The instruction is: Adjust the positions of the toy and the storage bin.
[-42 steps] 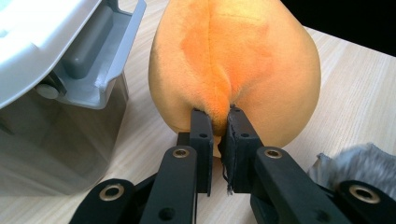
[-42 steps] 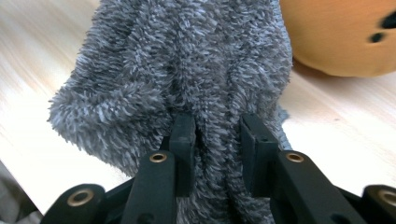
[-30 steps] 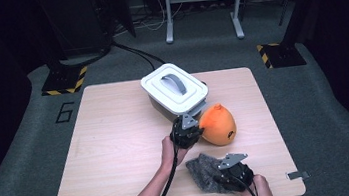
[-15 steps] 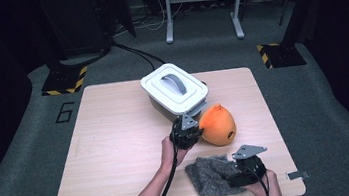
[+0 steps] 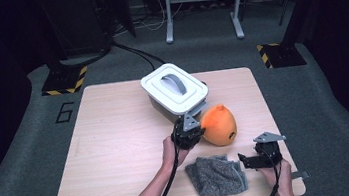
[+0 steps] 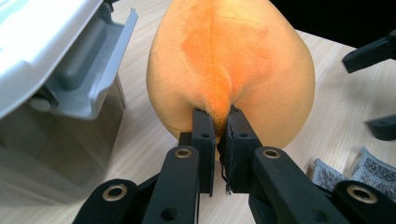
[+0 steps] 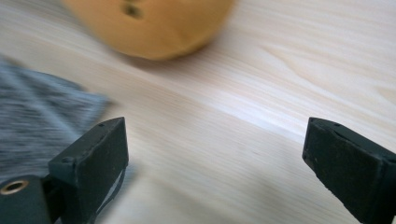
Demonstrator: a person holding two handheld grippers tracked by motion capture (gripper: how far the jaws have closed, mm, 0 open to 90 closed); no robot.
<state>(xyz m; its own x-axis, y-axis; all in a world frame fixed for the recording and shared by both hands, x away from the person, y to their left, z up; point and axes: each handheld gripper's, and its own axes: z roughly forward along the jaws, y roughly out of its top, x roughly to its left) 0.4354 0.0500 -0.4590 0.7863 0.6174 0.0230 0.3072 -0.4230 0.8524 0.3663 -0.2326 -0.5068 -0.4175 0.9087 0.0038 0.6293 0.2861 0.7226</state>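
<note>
Just in front of the lidded white box (image 5: pixel 176 92), the orange plush toy (image 5: pixel 219 124) sits with the left gripper (image 6: pixel 218 122) pinching a fold of its fabric. Nearer the person, the right gripper (image 5: pixel 247 161) has just been opening, jaws spread with nothing between them, beside the grey cloth (image 5: pixel 216 174).

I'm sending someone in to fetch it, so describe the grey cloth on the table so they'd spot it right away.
Start at the wooden table and go to its near edge, on the right half. There the grey cloth lies crumpled, in front of the orange plush toy and just left of the open right tongs. It is the one flat, fuzzy grey thing there; the toy is round and orange, the lidded box white and hard.
</note>
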